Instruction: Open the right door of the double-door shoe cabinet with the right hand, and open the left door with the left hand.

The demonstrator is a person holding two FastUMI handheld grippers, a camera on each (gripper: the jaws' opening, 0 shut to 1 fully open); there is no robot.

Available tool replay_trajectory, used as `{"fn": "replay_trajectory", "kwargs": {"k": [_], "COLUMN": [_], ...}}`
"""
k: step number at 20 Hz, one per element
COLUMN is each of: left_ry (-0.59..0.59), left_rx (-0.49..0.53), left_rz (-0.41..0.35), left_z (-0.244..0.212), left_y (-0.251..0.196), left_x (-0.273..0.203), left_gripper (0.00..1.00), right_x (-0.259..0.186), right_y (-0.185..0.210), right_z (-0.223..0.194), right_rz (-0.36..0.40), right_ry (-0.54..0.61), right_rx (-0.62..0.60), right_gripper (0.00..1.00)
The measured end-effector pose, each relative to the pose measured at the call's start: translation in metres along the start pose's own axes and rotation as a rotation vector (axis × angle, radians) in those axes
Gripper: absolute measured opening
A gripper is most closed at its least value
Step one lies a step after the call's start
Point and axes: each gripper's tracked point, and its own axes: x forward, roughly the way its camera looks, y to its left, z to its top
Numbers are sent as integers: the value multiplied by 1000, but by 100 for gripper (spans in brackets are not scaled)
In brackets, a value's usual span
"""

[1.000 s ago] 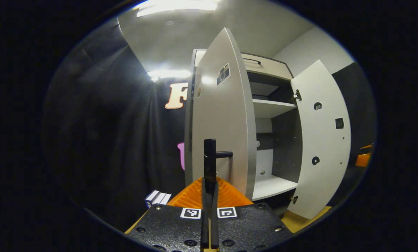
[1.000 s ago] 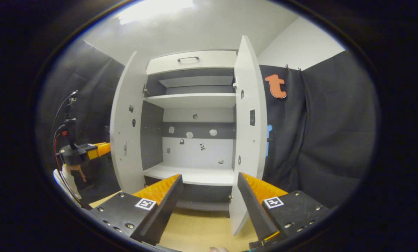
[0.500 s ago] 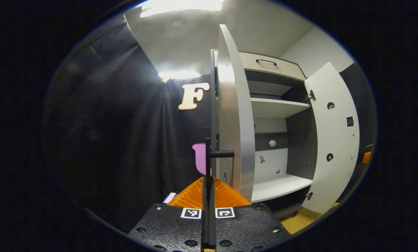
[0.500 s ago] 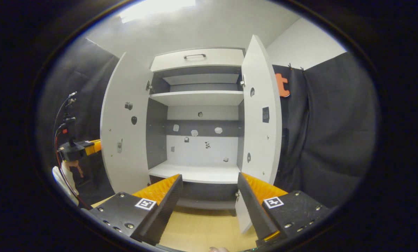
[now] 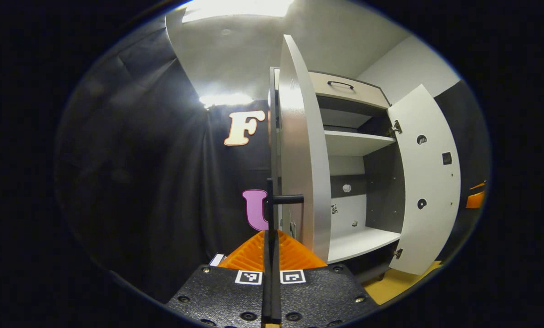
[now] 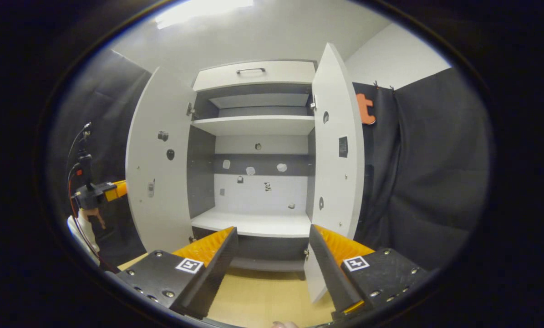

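Note:
The white shoe cabinet (image 6: 253, 123) stands with both doors swung out. In the left gripper view I see the left door (image 5: 301, 150) nearly edge-on; its black handle (image 5: 288, 199) runs down between my fingers, and my left gripper (image 5: 270, 234) is shut on it. The right door (image 5: 429, 182) hangs wide open beyond. In the right gripper view the left door (image 6: 155, 168) and right door (image 6: 338, 150) frame the empty shelves. My right gripper (image 6: 272, 255) is open, apart from the cabinet, holding nothing. The left gripper (image 6: 96, 193) shows small at the left door's outer side.
A drawer (image 6: 253, 73) with a black handle tops the cabinet. Black cloth (image 6: 426, 173) hangs on both sides. The floor (image 6: 262, 296) in front is yellow wood. A small white box (image 5: 216, 259) lies low by the cloth. A hand (image 6: 87, 218) holds the far gripper.
The left door has swung further open with my left gripper on its handle. The right door has also swung wider. My right gripper has stayed open and empty.

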Motion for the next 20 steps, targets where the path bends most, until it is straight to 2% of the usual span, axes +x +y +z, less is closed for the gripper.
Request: {"fn": "replay_trajectory", "kwargs": {"k": [6,8,10,12,13,14,15,19,20], "left_ry": [33,12,-6,-26,-36,-51,-67,-129,-147], "left_rx": [-23,-62,-68,-27,-15,-16,-26,-22,-15], "left_rz": [-3,-1,10,45,58,62,56,7,-2], "left_z": [-13,-9,-3,8,17,28,38,72,78], "left_y": [-3,-5,-4,2,1,-4,-13,-61,-74], "left_x": [-20,-36,-51,-67,-73,-79,-85,-93,-93], "left_gripper": [4,4,21,55,78,83,84,85,82], "right_x": [7,12,18,21,22,23,25,29,30], "right_y": [5,9,14,19,20,21,22,19,18], "right_z": [0,-2,-3,-4,-5,-6,-7,-5,-3], "right_rz": [21,37,60,85,93,100,105,102,101], "right_ry": [1,5,9,12,12,13,14,9,5], "right_rx": [-4,-3,-4,-6,-8,-10,-12,4,13], "right_gripper": [96,96,96,96,96,96,94,94,96]}}
